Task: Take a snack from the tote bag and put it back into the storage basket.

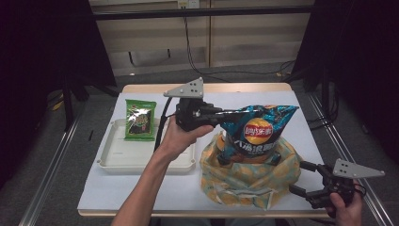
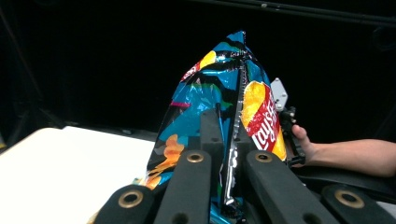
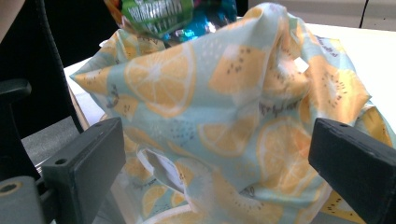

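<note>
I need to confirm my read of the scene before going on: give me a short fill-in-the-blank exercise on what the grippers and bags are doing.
1. The left gripper is shut on the top edge of the blue crinkly ____ bag.
2. That bag stands inside the lemon-printed ____ bag.
3. The right gripper has its jaws ____.
4. The green snack packet lies on the white ____.

Missing words: chip; fabric; open; tray

Bright overhead light on the table (image 1: 141, 188), dark surroundings; nearby cloth in right gripper view slightly soft

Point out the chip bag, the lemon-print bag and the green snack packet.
chip bag (image 1: 258, 130): high view, on its yellow logo.
lemon-print bag (image 3: 224, 93): right gripper view, on its front cloth.
green snack packet (image 1: 139, 120): high view, on its middle.
</note>
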Tool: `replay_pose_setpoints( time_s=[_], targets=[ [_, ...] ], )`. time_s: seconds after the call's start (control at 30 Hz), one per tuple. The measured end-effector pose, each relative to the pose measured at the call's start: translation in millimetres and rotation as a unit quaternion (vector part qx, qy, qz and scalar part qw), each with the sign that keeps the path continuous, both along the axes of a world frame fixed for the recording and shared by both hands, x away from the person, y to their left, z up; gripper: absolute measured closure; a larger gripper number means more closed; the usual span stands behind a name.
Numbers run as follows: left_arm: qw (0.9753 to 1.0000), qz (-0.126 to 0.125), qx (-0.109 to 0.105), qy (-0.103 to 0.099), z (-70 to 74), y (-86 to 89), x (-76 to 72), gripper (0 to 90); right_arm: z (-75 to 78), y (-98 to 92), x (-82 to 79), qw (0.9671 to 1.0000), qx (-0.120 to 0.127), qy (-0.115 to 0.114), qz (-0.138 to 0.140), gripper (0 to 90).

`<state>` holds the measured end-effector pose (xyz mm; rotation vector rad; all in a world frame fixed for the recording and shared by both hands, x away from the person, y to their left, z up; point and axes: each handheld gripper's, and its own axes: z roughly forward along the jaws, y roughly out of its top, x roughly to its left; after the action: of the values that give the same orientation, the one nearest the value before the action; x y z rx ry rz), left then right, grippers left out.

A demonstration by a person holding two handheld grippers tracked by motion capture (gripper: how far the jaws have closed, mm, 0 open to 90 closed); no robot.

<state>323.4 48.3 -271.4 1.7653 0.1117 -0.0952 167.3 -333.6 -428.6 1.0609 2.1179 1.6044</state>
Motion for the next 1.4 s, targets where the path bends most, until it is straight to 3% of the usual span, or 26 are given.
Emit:
replay_pose_setpoints(
  time_s=[0.27, 0.43, 0.5, 0.77, 1.03, 1.13, 1.23, 1.4],
  targets=[
    [0.9999, 0.006, -0.008, -0.007, 11.7, 10.2, 2.2, 90.0, 0.1, -0.4, 0.0, 1.0, 0.0, -0.002, 0.0, 3.3],
    [0.9994, 0.02, -0.028, -0.007, 19.5, 23.7, 3.9, 90.0, 0.0, -0.5, 0.1, 1.0, 0.001, -0.002, 0.0, 3.2],
    [0.9994, 0.026, -0.018, -0.014, 21.2, 28.5, 5.0, 90.0, -0.1, -0.1, 0.2, 1.0, 0.0, -0.001, 0.001, 3.2],
    [0.9987, 0.043, -0.023, -0.017, 26.7, 47.2, 6.1, 90.0, -0.5, 0.1, 0.8, 1.0, 0.0, -0.001, 0.001, 3.1],
    [0.9968, 0.064, -0.038, -0.027, 37.3, 68.0, 7.0, 90.0, -0.7, 0.2, 0.6, 1.0, -0.001, 0.001, -0.001, 3.1],
    [0.9962, 0.073, -0.035, -0.033, 40.3, 74.6, 6.9, 90.0, -0.7, 0.5, 1.0, 1.0, -0.001, 0.0, 0.001, 3.1],
    [0.9954, 0.08, -0.042, -0.03, 41.7, 81.9, 8.9, 90.0, -0.8, 0.7, 0.9, 1.0, -0.001, 0.0, 0.001, 3.1],
    [0.9933, 0.102, -0.033, -0.043, 43.1, 94.6, 8.1, 90.0, -0.8, 0.3, 0.8, 1.0, -0.001, 0.001, 0.0, 3.1]
  ],
)
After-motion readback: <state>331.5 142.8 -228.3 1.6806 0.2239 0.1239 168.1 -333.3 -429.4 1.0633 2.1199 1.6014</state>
